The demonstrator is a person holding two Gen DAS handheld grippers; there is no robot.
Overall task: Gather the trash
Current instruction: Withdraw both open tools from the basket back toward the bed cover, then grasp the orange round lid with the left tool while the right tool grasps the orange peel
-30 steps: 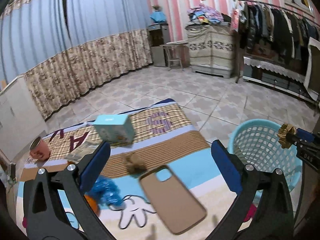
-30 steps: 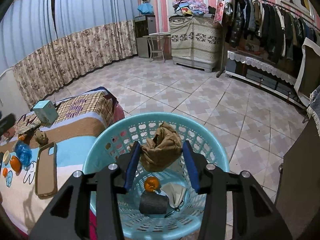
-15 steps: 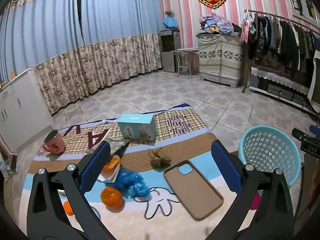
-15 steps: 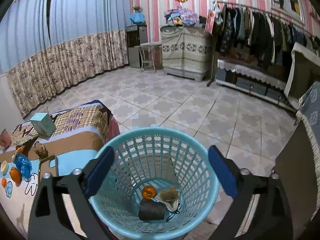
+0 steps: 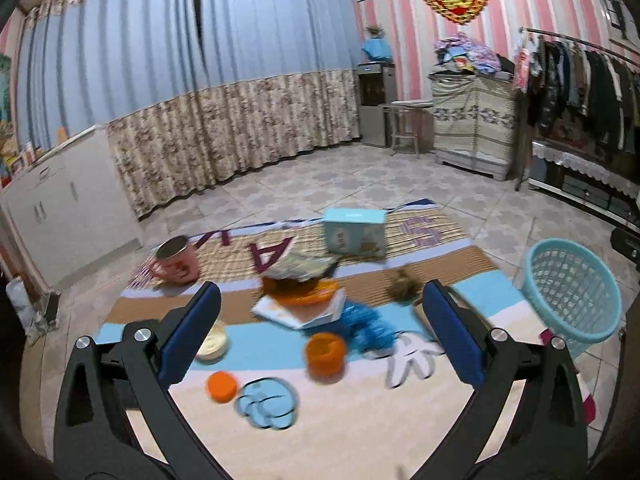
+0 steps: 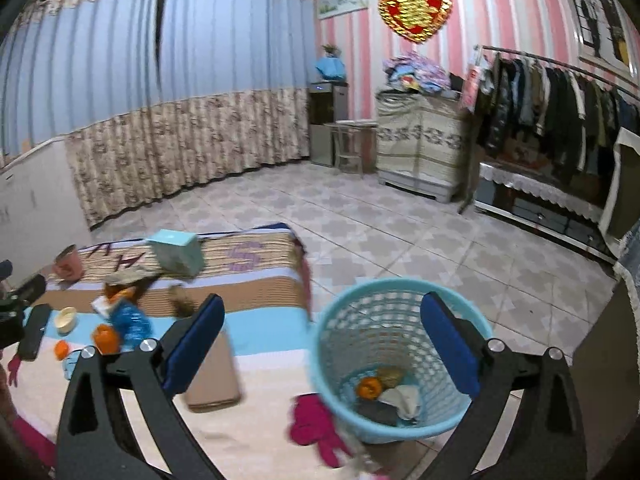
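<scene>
- The right gripper [image 6: 320, 338] hung above the light blue basket [image 6: 332, 344], its blue pads spread wide and nothing between them; its jaws had just been opening.
- Inside that basket lay an orange [image 6: 369, 387], a brown crumpled wad [image 6: 390, 376], a pale cloth-like scrap [image 6: 406, 398] and a dark cylinder [image 6: 378, 412].
- The left gripper [image 5: 322, 330] was released too, jaws wide apart and empty, held over the patterned blanket [image 5: 360, 432].
- Trash lay scattered on the blanket: an orange peel cup [image 5: 325, 354], a smaller orange piece [image 5: 222, 386], crumpled blue plastic [image 5: 366, 326], a brown wad [image 5: 404, 286] and a pale round lid [image 5: 214, 342].
- A small booklet [image 5: 298, 310] lay under a heap of orange peel [image 5: 304, 290] and a crinkled wrapper [image 5: 304, 266].
- Writing: large letters were woven into the blanket; an "A" [image 5: 272, 254] and an "S" [image 5: 422, 230] could be read. A white cartoon glove [image 5: 410, 358] was printed nearer the camera.
- A light blue box [image 5: 354, 232] carried a picture on its face; its print was too blurred to read.
- A pink mug [image 5: 176, 260] stood at the blanket's far left corner, its printing illegible.
- A tan phone case [image 6: 212, 376] lay just beside the basket, in the right wrist view.
- A red and gold heart ornament [image 6: 416, 10] hung on the striped wall; its gold character was not legible.
- In the left wrist view the basket [image 5: 572, 280] stood off the blanket's right edge, well apart from the scattered trash.
</scene>
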